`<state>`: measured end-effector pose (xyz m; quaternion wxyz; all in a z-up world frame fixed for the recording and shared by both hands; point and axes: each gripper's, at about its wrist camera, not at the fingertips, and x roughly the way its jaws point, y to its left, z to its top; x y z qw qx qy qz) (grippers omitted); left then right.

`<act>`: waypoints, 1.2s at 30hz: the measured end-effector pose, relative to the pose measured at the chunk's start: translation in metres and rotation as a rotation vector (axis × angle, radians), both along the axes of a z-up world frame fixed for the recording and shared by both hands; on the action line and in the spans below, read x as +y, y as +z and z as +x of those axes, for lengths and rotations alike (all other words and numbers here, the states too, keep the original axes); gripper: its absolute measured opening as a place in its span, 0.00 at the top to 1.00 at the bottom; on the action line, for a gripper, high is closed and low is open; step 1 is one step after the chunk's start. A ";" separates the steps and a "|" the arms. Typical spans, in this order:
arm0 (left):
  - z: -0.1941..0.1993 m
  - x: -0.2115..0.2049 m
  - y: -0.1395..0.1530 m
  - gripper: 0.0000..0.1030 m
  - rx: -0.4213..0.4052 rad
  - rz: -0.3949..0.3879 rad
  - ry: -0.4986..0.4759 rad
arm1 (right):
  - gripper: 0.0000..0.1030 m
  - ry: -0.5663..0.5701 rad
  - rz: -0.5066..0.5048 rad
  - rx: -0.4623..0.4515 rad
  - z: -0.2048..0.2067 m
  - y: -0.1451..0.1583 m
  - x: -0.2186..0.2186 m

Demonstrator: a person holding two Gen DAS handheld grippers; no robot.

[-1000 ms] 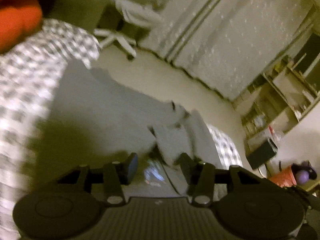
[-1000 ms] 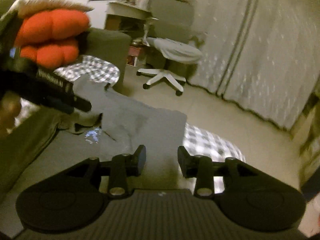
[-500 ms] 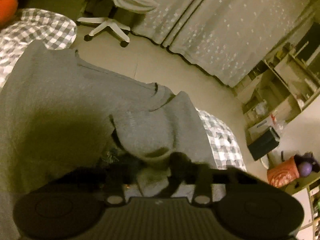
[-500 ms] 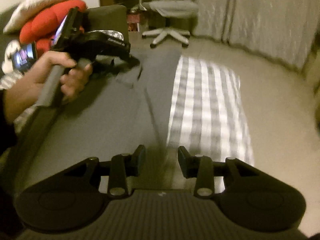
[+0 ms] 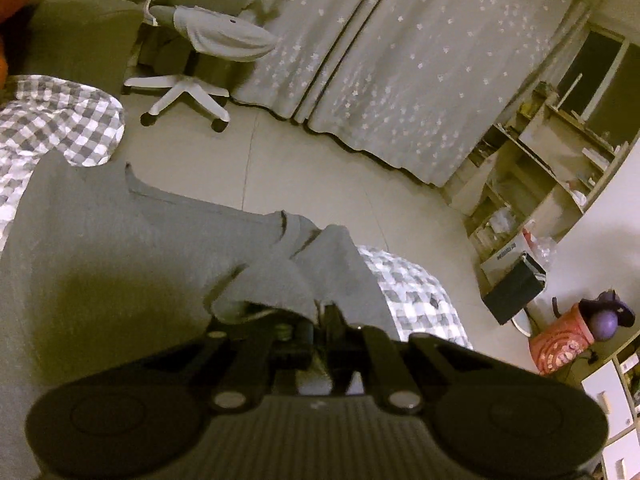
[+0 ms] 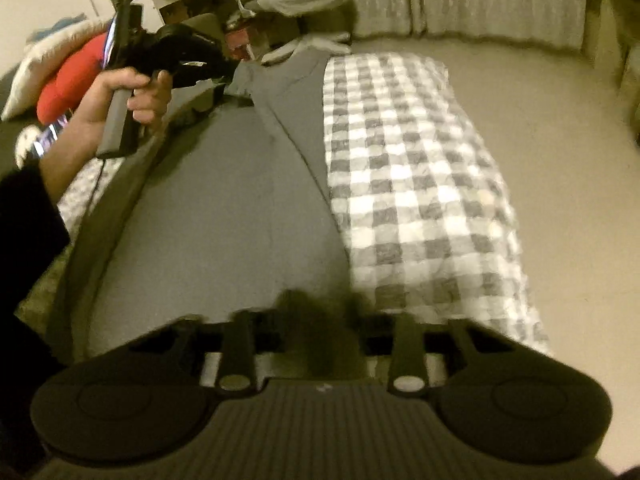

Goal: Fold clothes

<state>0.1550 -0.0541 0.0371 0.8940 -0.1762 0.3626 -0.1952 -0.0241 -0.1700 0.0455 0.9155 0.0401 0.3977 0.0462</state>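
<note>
Both jaws are closed: left hand-held gripper (image 5: pixel 320 320) pinches the grey garment (image 5: pixel 120 248); right hand-held gripper (image 6: pixel 320 304) pinches its near edge; uneven pulling may slip the thin cloth out.

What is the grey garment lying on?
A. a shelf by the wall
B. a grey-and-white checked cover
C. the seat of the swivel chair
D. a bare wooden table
B: the grey garment is spread over the checked cover, whose squares show along its edge in both views.
</note>
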 end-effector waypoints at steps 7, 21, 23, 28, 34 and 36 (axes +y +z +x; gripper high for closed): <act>0.003 0.001 0.004 0.95 -0.009 0.009 0.019 | 0.97 0.114 -0.241 -0.116 -0.024 0.004 0.091; 0.008 0.003 0.006 0.96 -0.028 0.042 0.022 | 0.86 0.149 -0.311 -0.149 -0.028 -0.020 0.137; 0.007 0.003 0.007 0.96 -0.034 0.043 0.022 | 0.72 0.154 -0.357 -0.147 -0.035 -0.021 0.137; 0.007 0.001 0.013 0.96 -0.055 0.047 0.017 | 0.98 0.143 -0.368 -0.123 -0.039 -0.029 0.140; 0.010 -0.006 0.018 0.96 -0.106 0.086 -0.003 | 0.98 0.090 -0.347 -0.110 -0.033 -0.028 0.152; 0.010 -0.006 0.018 0.96 -0.124 0.101 -0.009 | 0.98 0.096 -0.336 -0.093 -0.033 -0.029 0.156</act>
